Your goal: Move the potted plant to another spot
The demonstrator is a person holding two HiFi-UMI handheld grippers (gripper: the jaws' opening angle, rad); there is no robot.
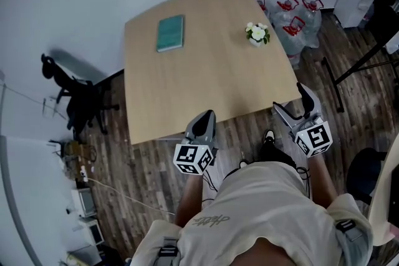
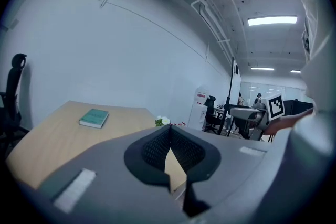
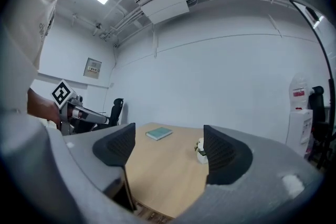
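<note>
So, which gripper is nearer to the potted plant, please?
Right. The right gripper is at the table's near edge, roughly in line with the potted plant; the left gripper is farther, to the left.

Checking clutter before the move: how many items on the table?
2: book at the far left, plant at the far right. None seem hidden.
</note>
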